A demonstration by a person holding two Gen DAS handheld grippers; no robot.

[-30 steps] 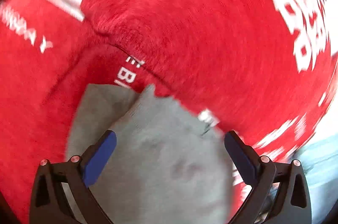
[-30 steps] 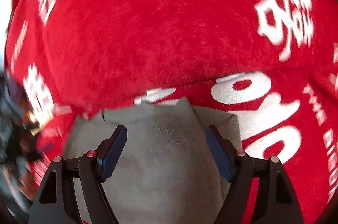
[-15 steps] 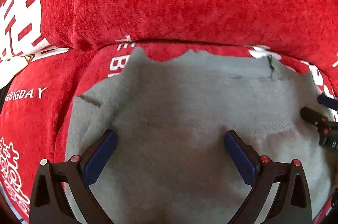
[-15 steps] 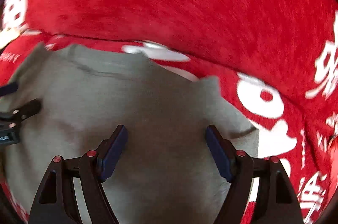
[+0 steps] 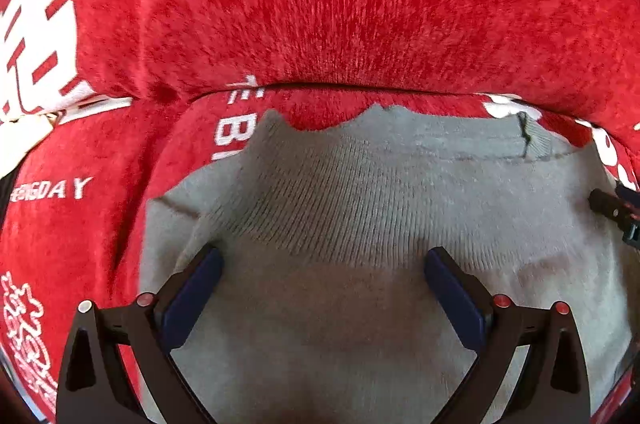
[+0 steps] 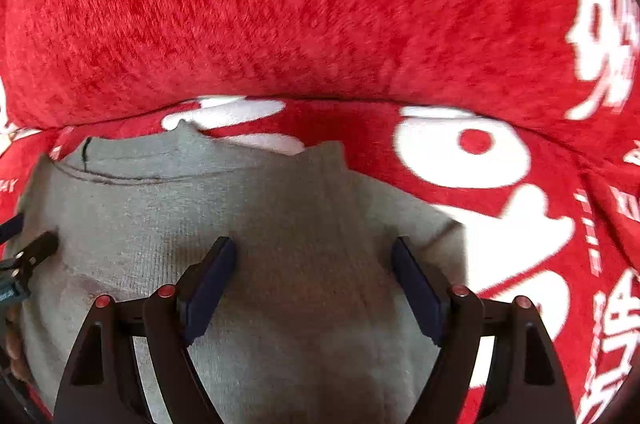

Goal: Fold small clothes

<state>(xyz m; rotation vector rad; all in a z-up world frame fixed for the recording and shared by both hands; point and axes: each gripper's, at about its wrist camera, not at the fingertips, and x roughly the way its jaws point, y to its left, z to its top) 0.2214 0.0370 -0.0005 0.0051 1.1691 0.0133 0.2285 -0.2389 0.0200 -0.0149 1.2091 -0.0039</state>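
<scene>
Both your left claw (image 5: 322,264) and right claw (image 6: 312,256) stand apart over the grey knit garment (image 5: 360,216) (soft, limp); grip its ribbed edge.

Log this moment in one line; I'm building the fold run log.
stage: pre-grasp | left hand-held gripper: open over grey knit garment | right hand-held gripper: opening, nothing pinched | surface: red printed cover

Garment (image 5: 360,216) lying on the cover (image 5: 80,224).
I am seeing the cushion (image 5: 340,3) sitting behind it, cover spreading out on both sides.
</scene>
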